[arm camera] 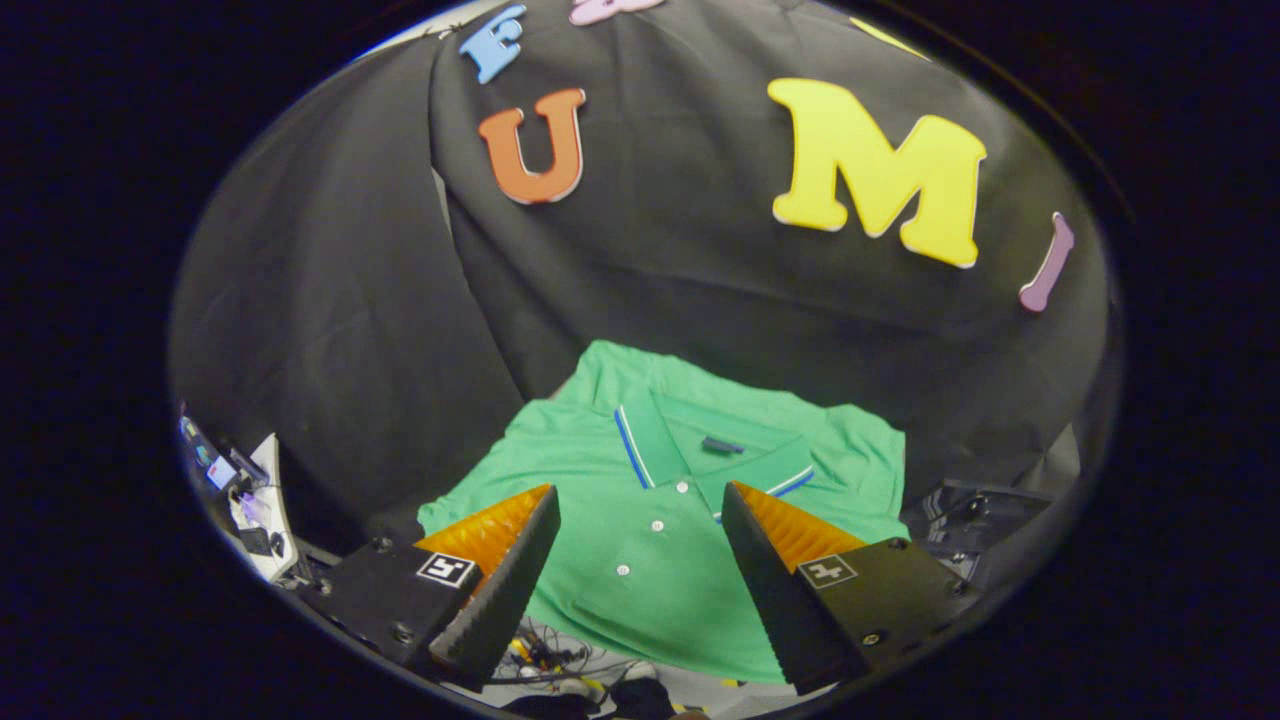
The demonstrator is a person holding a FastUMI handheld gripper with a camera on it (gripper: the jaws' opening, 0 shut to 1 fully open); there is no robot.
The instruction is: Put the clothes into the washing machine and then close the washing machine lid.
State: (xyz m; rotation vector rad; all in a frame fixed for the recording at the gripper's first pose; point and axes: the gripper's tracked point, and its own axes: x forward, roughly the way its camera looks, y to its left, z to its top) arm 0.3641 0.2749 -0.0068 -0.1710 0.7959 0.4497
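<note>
Nearest the lens, the gripper (640,520) is seen with its fingers spread wide apart, nothing held between them. Just ahead of and between the fingers a green polo shirt (640,560) is laid out flat — collar with a blue stripe, white buttons down the placket — its surface partly covered by both fingers. Loose cables (545,660) are seen below the shirt's hem.
</note>
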